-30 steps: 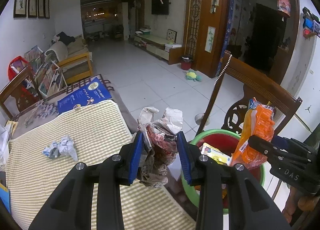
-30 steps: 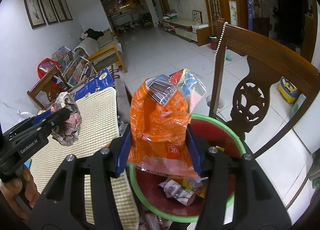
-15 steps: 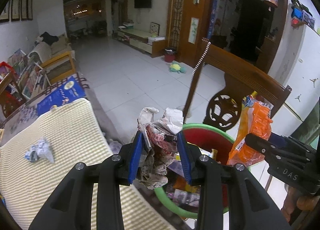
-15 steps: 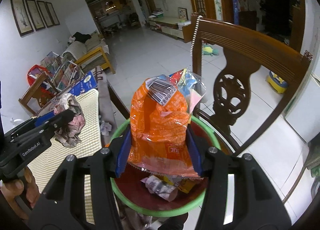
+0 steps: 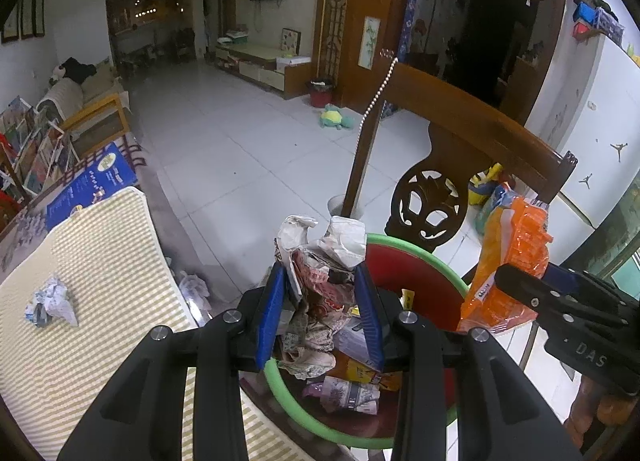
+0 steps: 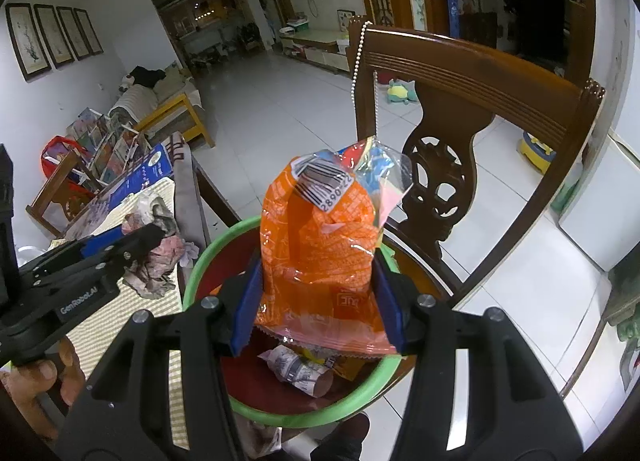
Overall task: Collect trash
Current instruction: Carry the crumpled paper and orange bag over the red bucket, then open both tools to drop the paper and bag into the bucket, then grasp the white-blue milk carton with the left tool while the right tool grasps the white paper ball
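My left gripper point(image 5: 320, 285) is shut on a crumpled wad of printed paper point(image 5: 320, 261) and holds it above the near rim of a red bin with a green rim point(image 5: 416, 257). My right gripper point(image 6: 318, 281) is shut on an orange snack bag point(image 6: 316, 237) with a barcode, held over the same bin point(image 6: 204, 261). The bin holds several wrappers point(image 6: 296, 369). In the right wrist view the left gripper point(image 6: 132, 249) sits at the bin's left edge. In the left wrist view the right gripper point(image 5: 516, 285) holds the bag point(image 5: 508, 253) at the bin's right.
A crumpled paper ball point(image 5: 50, 301) lies on the yellow striped tablecloth point(image 5: 100, 261) to the left. Another crumpled scrap point(image 5: 194, 287) lies beyond the table edge. A carved wooden chair point(image 6: 460, 109) stands right behind the bin. A blue book point(image 5: 90, 185) lies at the table's far end.
Both grippers have moved right, off the table, and now hold their trash over the bin. Each keeps its grip.
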A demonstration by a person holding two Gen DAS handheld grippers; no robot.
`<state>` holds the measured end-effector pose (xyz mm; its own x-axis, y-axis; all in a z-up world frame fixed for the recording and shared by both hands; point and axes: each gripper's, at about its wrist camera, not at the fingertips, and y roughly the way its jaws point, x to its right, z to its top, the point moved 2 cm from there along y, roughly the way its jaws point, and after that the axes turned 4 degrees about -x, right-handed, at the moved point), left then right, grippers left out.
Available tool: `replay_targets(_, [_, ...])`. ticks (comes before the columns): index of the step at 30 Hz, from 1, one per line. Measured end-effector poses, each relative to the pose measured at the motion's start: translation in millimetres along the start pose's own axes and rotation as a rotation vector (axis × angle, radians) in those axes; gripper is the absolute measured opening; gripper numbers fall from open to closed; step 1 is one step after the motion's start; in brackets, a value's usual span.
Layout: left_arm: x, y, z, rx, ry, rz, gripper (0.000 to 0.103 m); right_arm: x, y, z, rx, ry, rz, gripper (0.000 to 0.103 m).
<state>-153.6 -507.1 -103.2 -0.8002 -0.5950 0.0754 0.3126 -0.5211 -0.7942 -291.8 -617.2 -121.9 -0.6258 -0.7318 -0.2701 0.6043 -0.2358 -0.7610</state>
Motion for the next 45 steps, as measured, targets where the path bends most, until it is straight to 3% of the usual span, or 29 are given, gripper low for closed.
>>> replay_targets(17, [1,48,-3,-0.119,-0.024,-0.064,0.033,8,14,-2,-0.051,0.008,-0.011,0.051])
replay_targets(27, [-14,43,-9,-0.114,-0.033,-0.082,0.061,-2,23,-4,-0.075,0.011,-0.006,0.059])
replay_targets(31, [-42,32,-16,-0.099,-0.075,-0.057,0.062,-19,25,-7,-0.073,0.002,0.002,0.062])
replay_targets(33, [-66,22,-22,-0.085,-0.112,-0.033,0.068,-33,26,-7,-0.069,-0.006,0.018,0.064])
replay_targets(37, [-116,4,-38,-0.071,-0.177,0.028,0.069,-73,33,-9,-0.073,-0.046,0.061,0.069])
replay_targets(45, [-256,-56,-98,-0.059,-0.366,0.202,0.072,-222,79,-16,-0.158,-0.247,0.227,0.073])
